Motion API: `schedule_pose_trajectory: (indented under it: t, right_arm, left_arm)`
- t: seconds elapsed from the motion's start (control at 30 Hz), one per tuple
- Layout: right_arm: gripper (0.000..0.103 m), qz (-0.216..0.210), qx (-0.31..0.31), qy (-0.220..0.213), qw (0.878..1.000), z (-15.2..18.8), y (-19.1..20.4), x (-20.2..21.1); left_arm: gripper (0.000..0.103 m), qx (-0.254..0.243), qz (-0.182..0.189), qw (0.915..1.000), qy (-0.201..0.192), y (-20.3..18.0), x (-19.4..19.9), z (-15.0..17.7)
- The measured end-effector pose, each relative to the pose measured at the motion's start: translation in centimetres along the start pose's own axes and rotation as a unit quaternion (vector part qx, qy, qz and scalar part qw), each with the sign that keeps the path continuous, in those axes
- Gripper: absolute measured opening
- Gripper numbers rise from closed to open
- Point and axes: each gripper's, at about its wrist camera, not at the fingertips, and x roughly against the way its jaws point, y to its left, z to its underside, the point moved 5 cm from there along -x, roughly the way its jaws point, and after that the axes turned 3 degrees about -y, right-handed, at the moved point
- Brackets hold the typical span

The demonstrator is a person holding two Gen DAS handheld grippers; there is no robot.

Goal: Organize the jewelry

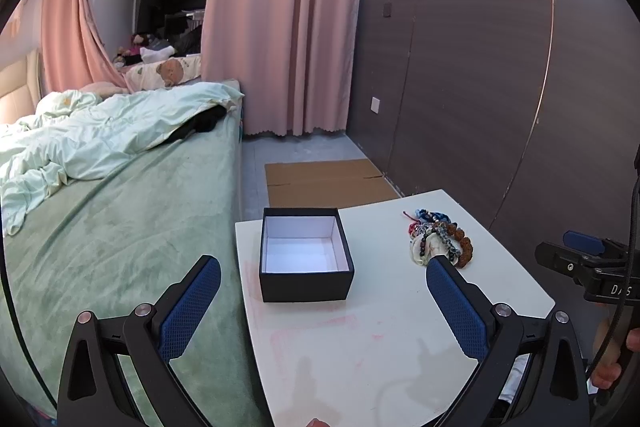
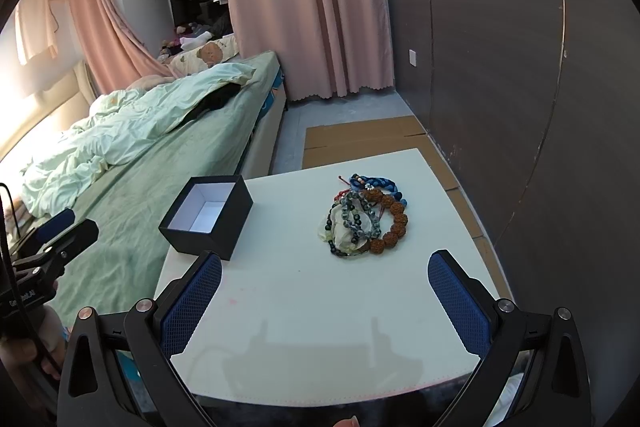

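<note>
A black open box (image 1: 306,255) with a white empty inside stands at the left of a small white table (image 1: 380,327); it also shows in the right wrist view (image 2: 208,217). A pile of beaded bracelets (image 2: 366,217) lies on the table's right part, with brown, grey, blue and white pieces; it shows in the left wrist view (image 1: 438,239) too. My left gripper (image 1: 324,267) is open and empty, hovering over the table's near edge, facing the box. My right gripper (image 2: 325,263) is open and empty, just short of the bracelets.
A bed with a green sheet (image 1: 120,227) and a rumpled pale quilt lies to the left of the table. Flat cardboard (image 1: 324,181) lies on the floor behind the table. A dark panelled wall (image 1: 480,87) runs along the right. Pink curtains (image 1: 284,19) hang at the back.
</note>
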Motion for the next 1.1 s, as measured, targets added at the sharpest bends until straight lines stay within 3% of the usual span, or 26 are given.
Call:
schedule_pose_trajectory:
  t: [0.27,0.5,0.73,1.0,1.1]
  right_arm:
    - [0.103,0.009,-0.021,-0.012,1.000,-0.7,-1.4,0.2]
    - [0.099,0.006,-0.085,-0.011,0.996,-1.3,-4.9,-0.7]
    - [0.083,0.010,-0.170,0.020,0.985,-0.8,-9.1,-3.3]
    - [0.070,-0.021,-0.256,0.052,0.965,0.3,-11.4,-6.4]
    - [0.066,-0.019,-0.269,0.062,0.961,0.3,-11.8,-7.5]
  left_arm:
    - [0.103,0.015,-0.002,0.9999,-0.007,0.0,-1.0,-0.4]
    - [0.103,0.024,0.021,0.9995,-0.002,-1.8,-3.2,-0.9]
    - [0.102,0.029,0.063,0.9976,0.009,-4.4,-5.6,-1.2]
    - [0.087,0.013,0.102,0.9942,0.032,-8.2,-8.5,-0.9]
    - [0.073,0.008,0.113,0.9926,0.043,-9.3,-9.6,-0.5]
